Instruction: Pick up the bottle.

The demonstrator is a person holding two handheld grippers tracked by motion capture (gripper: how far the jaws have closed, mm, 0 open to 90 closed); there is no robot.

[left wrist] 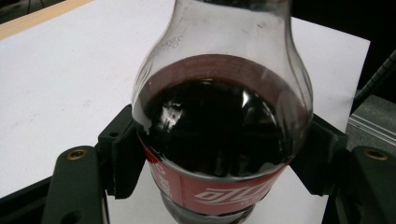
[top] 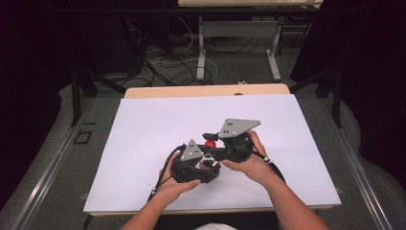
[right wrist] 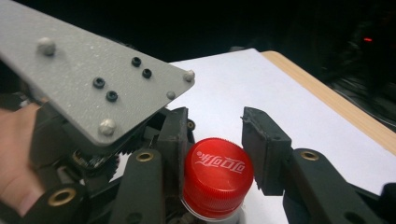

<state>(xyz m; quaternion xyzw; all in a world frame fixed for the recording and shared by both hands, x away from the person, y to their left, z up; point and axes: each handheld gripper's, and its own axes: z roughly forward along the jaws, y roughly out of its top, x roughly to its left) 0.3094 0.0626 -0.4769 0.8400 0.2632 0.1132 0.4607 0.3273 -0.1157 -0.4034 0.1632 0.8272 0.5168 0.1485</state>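
A cola bottle [left wrist: 219, 126] with dark liquid and a red label sits between the jaws of my left gripper [left wrist: 223, 156], and both pads press its sides just above the label. In the high view the bottle [top: 208, 161] is near the middle of the table with its red cap [top: 209, 143] pointing away from the person. My right gripper [right wrist: 219, 140] is shut on that red cap [right wrist: 217, 175], one pad on each side. The left gripper's grey plate [right wrist: 93, 79] is close on the left of the right gripper view.
A white sheet [top: 143, 124] covers the table, and a wooden edge [top: 206, 91] shows at the back. Beyond it are floor cables [top: 163, 62] and another table's legs [top: 201, 52]. Both hands are close together just right of the table's middle.
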